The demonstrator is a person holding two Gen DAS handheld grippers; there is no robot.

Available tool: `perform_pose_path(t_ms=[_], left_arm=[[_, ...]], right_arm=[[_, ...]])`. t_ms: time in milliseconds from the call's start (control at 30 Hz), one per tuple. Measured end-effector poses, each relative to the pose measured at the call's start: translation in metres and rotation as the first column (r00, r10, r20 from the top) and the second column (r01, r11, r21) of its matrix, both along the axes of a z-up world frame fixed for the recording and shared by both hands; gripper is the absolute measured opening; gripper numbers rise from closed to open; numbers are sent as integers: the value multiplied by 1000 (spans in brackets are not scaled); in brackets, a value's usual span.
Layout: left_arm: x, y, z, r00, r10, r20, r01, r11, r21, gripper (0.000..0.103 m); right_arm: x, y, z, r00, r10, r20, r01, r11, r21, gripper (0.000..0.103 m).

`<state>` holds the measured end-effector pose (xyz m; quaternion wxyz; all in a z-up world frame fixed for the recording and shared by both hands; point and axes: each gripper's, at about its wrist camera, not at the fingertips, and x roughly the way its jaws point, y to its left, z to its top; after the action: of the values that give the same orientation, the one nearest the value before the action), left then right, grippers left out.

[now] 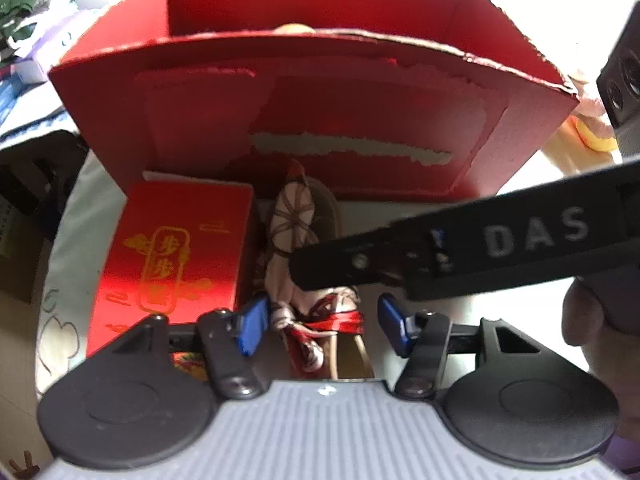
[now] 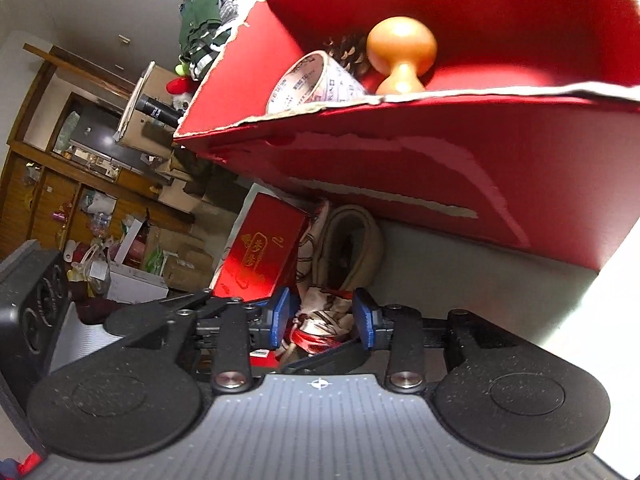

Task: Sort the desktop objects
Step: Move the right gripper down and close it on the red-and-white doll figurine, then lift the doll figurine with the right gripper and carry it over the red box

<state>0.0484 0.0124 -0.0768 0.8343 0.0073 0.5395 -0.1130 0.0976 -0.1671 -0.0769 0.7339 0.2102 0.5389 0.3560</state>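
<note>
Both pairs of jaws stand partly open over the same thing, with nothing pressed between their blue pads. Between the fingers of my left gripper [image 1: 318,326] lies the small figurine in red-and-white dress [image 1: 304,280], stretched out on the pale desktop [image 1: 76,216]; the pads flank it with a gap on either side. My right gripper [image 2: 322,322] straddles that same figurine [image 2: 324,316] from another angle, its pads also apart from it, though the left-hand pad looks very close and I cannot tell whether it brushes the cloth.

Taking the figurine as my landmark: just beside it, on the side of my left gripper's left-hand pad, lies the glossy red rectangular box with gold characters [image 1: 176,256], flat on the desktop. Tucked against the figurine's other side is a beige curved fabric piece [image 2: 352,240]. Directly beyond the figurine rises the large red cardboard box with torn edges [image 1: 320,120], its front wall scuffed to bare paper in strips. Inside that box, seen from my right wrist, sit a roll of printed tape [image 2: 316,84], a brown pine cone [image 2: 346,50] and a rounded orange wooden knob-shaped piece [image 2: 402,56]. Crossing above the figurine in the left wrist view is the black arm of my right gripper lettered DAS [image 1: 520,240].
</note>
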Motion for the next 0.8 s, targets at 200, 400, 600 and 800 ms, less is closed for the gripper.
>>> perform_pose_path(t_ms=[200, 400, 600, 800], left_arm=[[5, 8, -7, 1000, 7, -25, -8, 1000, -10, 59], [5, 9, -7, 1000, -4, -24, 4, 1000, -13, 56], [5, 3, -7, 1000, -13, -15, 14, 1000, 20, 54], [4, -1, -3, 1000, -23, -15, 23, 999, 32, 49]], right_arm=[[2, 13, -2, 1000, 0, 10, 0, 999, -33, 39], [1, 16, 0, 1000, 6, 23, -5, 999, -53, 39], [1, 23, -5, 999, 43, 0, -43, 992, -116, 40], [5, 12, -17, 999, 10, -42, -13, 997, -75, 33]])
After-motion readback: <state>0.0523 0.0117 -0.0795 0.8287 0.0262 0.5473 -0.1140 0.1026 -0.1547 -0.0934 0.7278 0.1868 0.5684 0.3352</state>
